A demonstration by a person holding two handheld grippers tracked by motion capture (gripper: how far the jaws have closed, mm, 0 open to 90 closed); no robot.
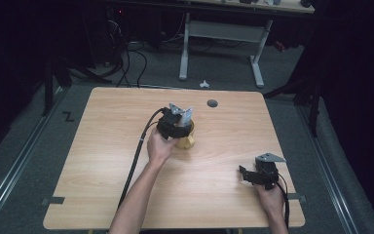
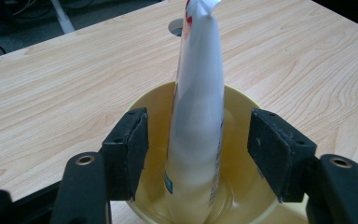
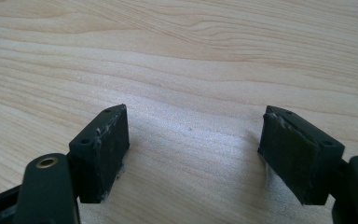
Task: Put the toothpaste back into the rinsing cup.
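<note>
On the wooden table (image 1: 102, 161) we see a yellow bowl (image 2: 242, 186) a little toward 12 o'clock from the centre, and a white tube (image 2: 198, 107) stands in it almost upright, with its crimped end on top and its lower end on the bottom of the bowl. The left gripper (image 2: 198, 149) sits at the 6 o'clock rim of the bowl. Its 2 jaws are spread wide, 1 on each side of the tube, and they do not touch it. The left hand (image 1: 159, 146) holds this gripper from the near side.

The right gripper (image 1: 246, 174) is well apart from the bowl, toward 4 o'clock near the table edge, in the right hand (image 1: 271, 197). Its 2 jaws are also wide apart and hold nothing; between them we see bare wood. A round hole (image 1: 212, 103) lies in the table at 12 o'clock, beyond the bowl.
</note>
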